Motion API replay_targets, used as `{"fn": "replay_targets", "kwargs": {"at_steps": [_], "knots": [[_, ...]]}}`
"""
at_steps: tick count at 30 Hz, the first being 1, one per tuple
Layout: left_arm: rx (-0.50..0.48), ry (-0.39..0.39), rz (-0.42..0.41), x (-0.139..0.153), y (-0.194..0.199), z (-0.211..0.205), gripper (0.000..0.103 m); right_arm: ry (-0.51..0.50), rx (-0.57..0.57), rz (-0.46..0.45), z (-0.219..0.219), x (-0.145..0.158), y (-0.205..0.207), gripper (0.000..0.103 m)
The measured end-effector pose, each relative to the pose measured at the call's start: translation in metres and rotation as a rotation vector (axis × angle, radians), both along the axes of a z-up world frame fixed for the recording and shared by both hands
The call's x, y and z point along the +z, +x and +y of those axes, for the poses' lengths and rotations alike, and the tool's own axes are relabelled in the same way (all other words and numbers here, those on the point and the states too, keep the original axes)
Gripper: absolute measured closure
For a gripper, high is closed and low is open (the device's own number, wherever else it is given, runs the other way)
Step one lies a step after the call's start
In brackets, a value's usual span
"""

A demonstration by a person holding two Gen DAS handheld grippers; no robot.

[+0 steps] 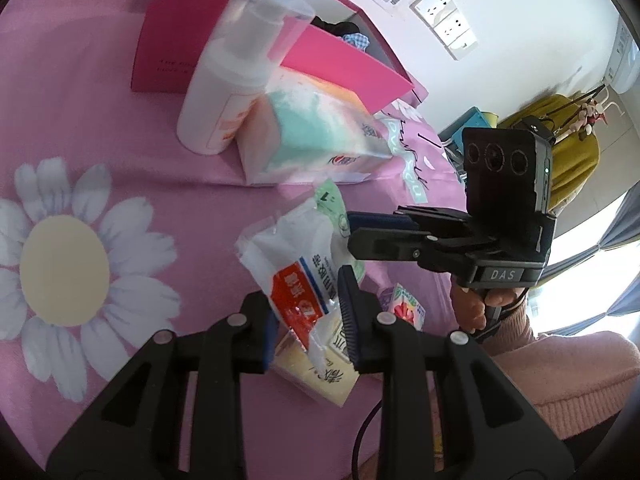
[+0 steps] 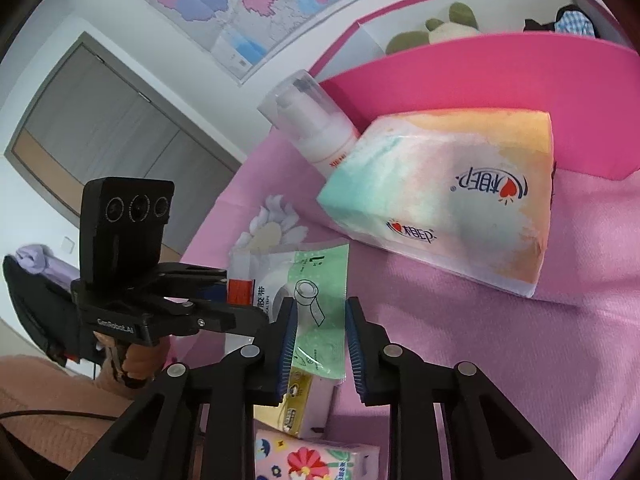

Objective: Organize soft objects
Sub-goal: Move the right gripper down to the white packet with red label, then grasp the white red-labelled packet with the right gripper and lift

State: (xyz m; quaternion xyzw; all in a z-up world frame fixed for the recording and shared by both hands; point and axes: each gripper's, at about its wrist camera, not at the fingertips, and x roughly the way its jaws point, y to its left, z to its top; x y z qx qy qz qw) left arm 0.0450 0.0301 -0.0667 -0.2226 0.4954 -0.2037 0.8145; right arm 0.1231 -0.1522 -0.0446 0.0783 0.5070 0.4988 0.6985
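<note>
On the bed, at 12 o'clock: pink box (image 1: 256,56), open, likely the bin for soft things
Tissue pack (image 1: 316,132): lying beside a white bottle (image 1: 228,80), just before the box
Tape packet (image 1: 296,268): centre; seemingly pinched at both ends to lift it
Left gripper (image 1: 308,316): clamped on the packet's red end
Right gripper (image 2: 320,340): jaws straddle the green end; grip uncertain

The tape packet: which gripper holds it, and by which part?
Both grippers appear to hold the tape packet: the left gripper at its red-printed end, the right gripper at its green end, lifted above the small tissue packs.
</note>
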Motion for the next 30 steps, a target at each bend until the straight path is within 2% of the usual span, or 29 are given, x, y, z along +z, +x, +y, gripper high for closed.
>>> {"fn": "replay_targets", "kwargs": {"at_steps": [3,4,5,10,14,16,19,20,23,25,30], "knots": [[-0.011,0.008,-0.015,0.005,0.002,-0.001,0.077,0.006,-0.006,-0.010,-0.004,0.003,-0.002,0.080],[-0.015,0.011,-0.021,0.008,0.002,-0.002,0.077,0.007,-0.010,-0.013,-0.006,0.003,-0.002,0.089],[-0.020,0.012,-0.030,0.011,0.003,-0.004,0.077,0.008,-0.011,-0.016,-0.010,0.003,-0.002,0.092],[-0.069,0.030,-0.080,0.026,0.013,-0.019,0.079,0.039,-0.012,-0.023,-0.015,0.012,-0.002,0.092],[-0.082,0.048,-0.052,0.014,0.022,-0.022,0.081,0.019,-0.034,-0.029,-0.020,0.011,0.002,0.088],[-0.082,0.043,-0.025,0.005,0.024,-0.016,0.081,0.005,-0.045,-0.011,-0.022,0.005,0.005,0.079],[-0.054,0.003,0.010,-0.006,0.025,-0.004,0.073,-0.011,-0.050,0.010,-0.023,-0.004,0.009,0.075],[-0.042,-0.003,0.022,-0.009,0.026,-0.001,0.067,-0.015,-0.052,0.016,-0.023,-0.007,0.010,0.074],[0.003,0.001,0.069,-0.017,0.023,0.012,0.060,-0.026,-0.056,0.019,-0.021,-0.010,0.014,0.071],[0.013,-0.031,0.087,-0.022,0.018,0.020,0.056,-0.029,-0.060,0.017,-0.019,-0.011,0.017,0.065],[0.016,-0.074,0.108,-0.024,-0.004,0.029,0.047,-0.044,-0.044,0.039,-0.016,-0.015,0.020,0.060]]}}
